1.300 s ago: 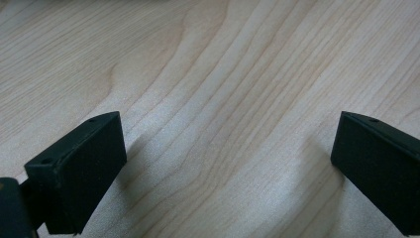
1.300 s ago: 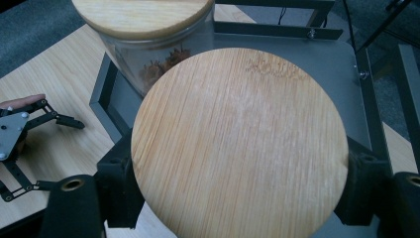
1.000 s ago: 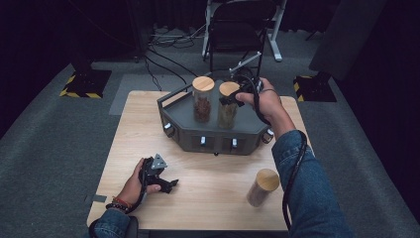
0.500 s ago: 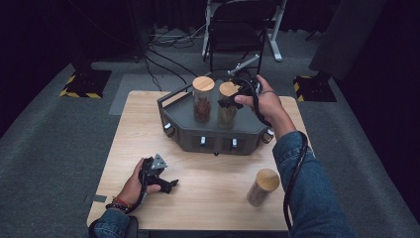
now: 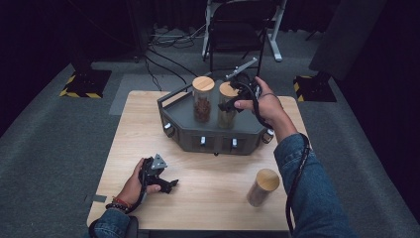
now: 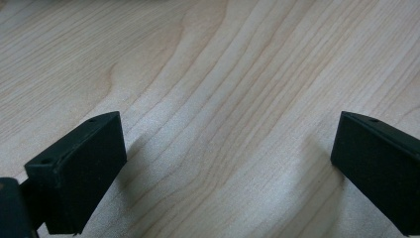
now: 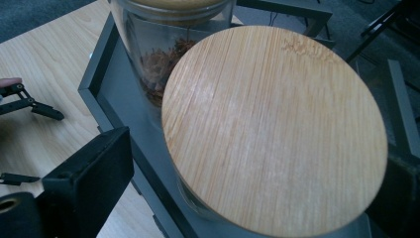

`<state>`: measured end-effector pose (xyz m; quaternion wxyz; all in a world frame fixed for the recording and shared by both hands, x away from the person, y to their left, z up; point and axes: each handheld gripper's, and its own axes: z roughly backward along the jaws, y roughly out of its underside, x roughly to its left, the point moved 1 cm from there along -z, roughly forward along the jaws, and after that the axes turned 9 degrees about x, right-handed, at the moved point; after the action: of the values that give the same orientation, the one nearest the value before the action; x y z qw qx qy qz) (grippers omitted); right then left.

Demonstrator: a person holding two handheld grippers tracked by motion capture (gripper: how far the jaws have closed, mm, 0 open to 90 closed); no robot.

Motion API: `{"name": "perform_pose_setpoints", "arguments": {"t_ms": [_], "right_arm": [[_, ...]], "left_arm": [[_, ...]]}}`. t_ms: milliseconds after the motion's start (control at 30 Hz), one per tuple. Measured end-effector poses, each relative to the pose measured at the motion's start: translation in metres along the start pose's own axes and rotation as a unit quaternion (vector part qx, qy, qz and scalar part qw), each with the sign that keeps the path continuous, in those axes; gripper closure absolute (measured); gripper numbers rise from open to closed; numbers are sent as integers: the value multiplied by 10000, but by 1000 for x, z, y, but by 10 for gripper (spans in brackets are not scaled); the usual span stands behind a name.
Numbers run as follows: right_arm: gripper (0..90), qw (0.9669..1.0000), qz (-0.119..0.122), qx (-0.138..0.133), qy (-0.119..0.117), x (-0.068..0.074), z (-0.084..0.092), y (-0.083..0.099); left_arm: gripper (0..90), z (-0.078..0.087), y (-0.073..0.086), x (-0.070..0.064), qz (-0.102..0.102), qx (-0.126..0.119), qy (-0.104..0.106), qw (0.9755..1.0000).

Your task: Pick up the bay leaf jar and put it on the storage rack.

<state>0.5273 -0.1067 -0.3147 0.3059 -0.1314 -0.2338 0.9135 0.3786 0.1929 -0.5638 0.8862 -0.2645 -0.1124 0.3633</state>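
Your right gripper [image 5: 236,100] hangs over the right-hand glass jar [image 5: 227,113], the one with the round bamboo lid [image 7: 275,129], which stands upright on the dark grey tray [image 5: 247,130] at the far side of the bench [image 5: 148,124]. Its fingers [image 7: 94,168] have just been opening and now stand spread to either side of the lid, the left pad clear of the rim; the right pad sits at the lid's edge in the right gripper view, and you cannot tell from it whether it touches. Nothing is pinched.

Just beside that jar, toward the tray's left, stands a second lidded jar [image 5: 202,99] with brown contents visible through the glass; the two are close together, near enough that you cannot tell whether their walls touch. A third jar [image 5: 263,187], also capped with a wooden lid, stands alone on the bench near your right forearm [image 5: 307,193], well apart from the tray.

Your left gripper [image 5: 159,179] rests low over the near left part of the bench, held in your left hand [image 5: 136,181]. Its fingers [image 6: 79,173] are spread wide above bare wood grain, with nothing between them.
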Motion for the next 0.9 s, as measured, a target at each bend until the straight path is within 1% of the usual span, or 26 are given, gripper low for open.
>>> {"name": "perform_pose_setpoints", "arguments": {"t_ms": [67,167,300,467,600,667,800,900], "right_arm": [[39,9999,-27,-67,91,1,2,2],[39,9997,51,-61,220,4,3,6],[39,9993,-15,-216,310,3,9,13],[39,9986,60,-289,430,6,18,24],[39,9980,107,-355,509,9,25,35],[39,9979,105,-383,505,10,27,40],[39,9974,181,-415,569,14,33,50],[39,9974,193,-423,548,16,39,59]], "left_arm": [[4,0,0,0,-2,0,3,10000],[4,0,0,0,1,0,5,10000],[3,0,0,0,1,-1,5,10000],[4,0,0,0,-2,9,11,10000],[4,0,0,0,2,7,14,10000],[4,0,0,0,-2,9,13,10000],[3,0,0,0,2,7,14,10000],[3,0,0,0,2,7,14,10000]]}}
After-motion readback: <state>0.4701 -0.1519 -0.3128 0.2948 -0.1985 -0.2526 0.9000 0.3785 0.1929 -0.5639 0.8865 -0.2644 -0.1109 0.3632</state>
